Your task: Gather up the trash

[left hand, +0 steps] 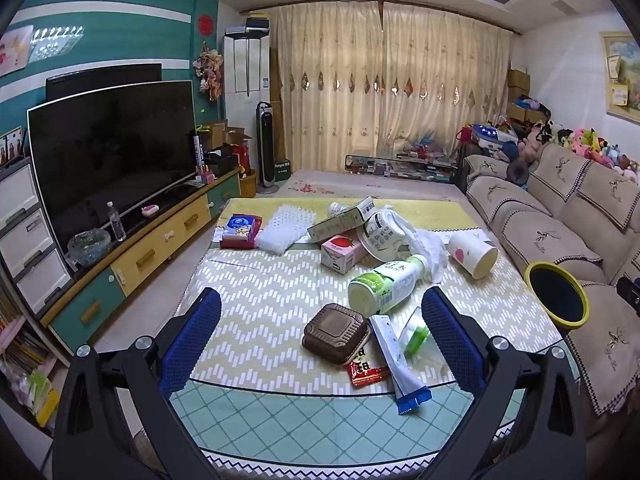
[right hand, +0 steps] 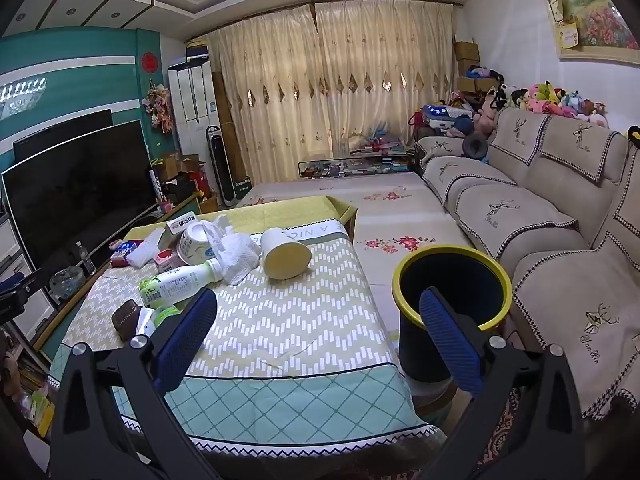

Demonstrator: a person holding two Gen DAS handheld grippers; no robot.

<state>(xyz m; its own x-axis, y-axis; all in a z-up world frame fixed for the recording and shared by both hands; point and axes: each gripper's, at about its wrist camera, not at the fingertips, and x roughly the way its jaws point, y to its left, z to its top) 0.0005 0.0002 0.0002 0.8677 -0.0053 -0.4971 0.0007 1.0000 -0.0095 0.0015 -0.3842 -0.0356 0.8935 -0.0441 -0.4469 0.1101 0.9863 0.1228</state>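
Observation:
Trash lies scattered on the cloth-covered table (left hand: 256,292): a brown plastic tray (left hand: 337,333), a white-green bottle (left hand: 386,285), a blue-white wrapper (left hand: 396,360), a red packet (left hand: 366,374), a pink carton (left hand: 342,253), a paper bowl (left hand: 382,236), a tipped paper cup (left hand: 472,255) and white foam netting (left hand: 286,226). My left gripper (left hand: 320,340) is open, above the table's near end, with the brown tray between its fingers' lines. My right gripper (right hand: 320,336) is open and empty between the table and a black bin with a yellow rim (right hand: 452,292).
The bin stands on the floor between the table's right edge and a beige sofa (right hand: 540,208). A TV (left hand: 112,152) on a low cabinet runs along the left. A flowered rug (right hand: 384,216) lies beyond the table.

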